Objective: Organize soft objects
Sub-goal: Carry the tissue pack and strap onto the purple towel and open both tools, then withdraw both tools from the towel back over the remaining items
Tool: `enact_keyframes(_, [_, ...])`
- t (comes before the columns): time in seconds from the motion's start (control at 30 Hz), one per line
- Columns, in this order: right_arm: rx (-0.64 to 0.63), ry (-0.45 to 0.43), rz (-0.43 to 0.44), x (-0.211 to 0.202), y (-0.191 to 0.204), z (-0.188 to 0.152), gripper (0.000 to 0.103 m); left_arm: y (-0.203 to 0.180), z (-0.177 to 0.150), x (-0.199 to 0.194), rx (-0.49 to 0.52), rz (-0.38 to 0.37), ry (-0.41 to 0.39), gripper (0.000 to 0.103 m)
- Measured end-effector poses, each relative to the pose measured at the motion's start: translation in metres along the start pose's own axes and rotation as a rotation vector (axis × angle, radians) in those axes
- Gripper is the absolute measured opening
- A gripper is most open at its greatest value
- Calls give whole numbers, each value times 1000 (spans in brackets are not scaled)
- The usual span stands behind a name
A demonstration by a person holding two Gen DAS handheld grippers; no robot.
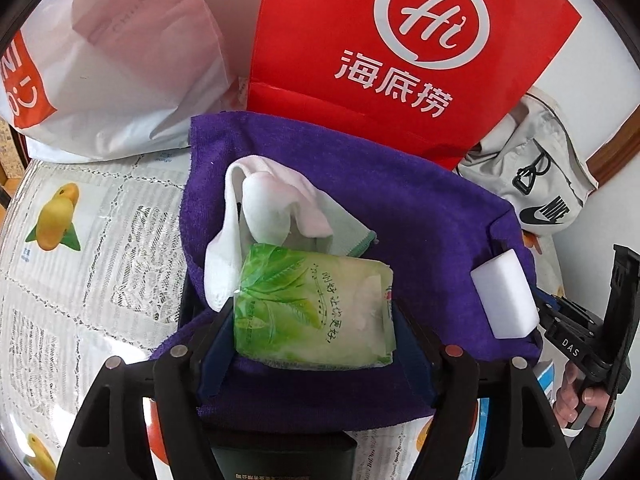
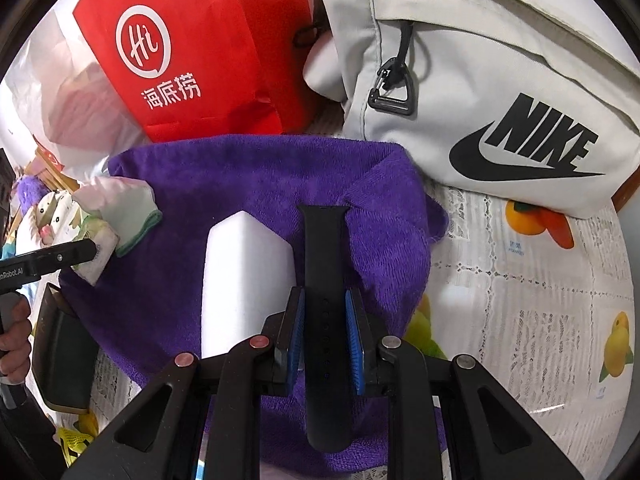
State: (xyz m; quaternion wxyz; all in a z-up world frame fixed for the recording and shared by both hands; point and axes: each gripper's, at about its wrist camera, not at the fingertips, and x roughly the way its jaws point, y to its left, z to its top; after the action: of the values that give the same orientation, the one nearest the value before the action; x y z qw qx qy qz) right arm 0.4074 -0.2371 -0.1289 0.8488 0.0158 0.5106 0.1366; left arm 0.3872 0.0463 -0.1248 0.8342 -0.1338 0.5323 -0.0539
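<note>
A purple towel (image 1: 400, 220) lies spread on the table; it also shows in the right wrist view (image 2: 248, 176). My left gripper (image 1: 312, 320) is shut on a green tissue pack (image 1: 316, 308) over the towel. White socks (image 1: 264, 208) lie just beyond the pack. A white sponge block (image 1: 504, 300) rests on the towel's right side, also seen in the right wrist view (image 2: 244, 276). My right gripper (image 2: 325, 328) is shut on a black watch strap (image 2: 324, 264) above the towel, beside the sponge.
A red paper bag (image 1: 400, 48) and a white plastic bag (image 1: 120, 60) stand behind the towel. A grey Nike bag (image 2: 500, 92) lies at the right. A dark box (image 2: 60, 352) sits at the towel's near left. A lace tablecloth with fruit prints (image 2: 540, 300) covers the table.
</note>
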Motion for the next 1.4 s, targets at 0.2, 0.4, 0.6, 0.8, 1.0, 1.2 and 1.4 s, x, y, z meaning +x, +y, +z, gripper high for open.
enact_keyframes(0.2, [-4,-36,-5,-14,2,-1,39,-7,-4,-2,9,15,-1,80])
enact_keyframes(0.4, [-2,-90,-22,-45,4,-9,55,-9,-11,-19,10,11,-26,80])
enact_keyframes(0.6, [-19,-215,-47,-92,21,-33,69,-6,-30,-55,10,24,-103,80])
enact_keyframes(0.8, [-44,-231,0,-127,46,-71,69,-3,-57,-87,15,19,-137,80])
enact_keyframes(1.0, [-30,-210,62,-147,71,-118,71,2,-97,-113,29,12,-134,80])
enact_keyframes(1.2, [-65,-183,91,-155,99,-161,75,12,-139,-129,26,33,-139,80])
enact_keyframes(1.4, [-75,-136,119,-145,118,-194,75,37,-175,-132,-9,45,-129,80])
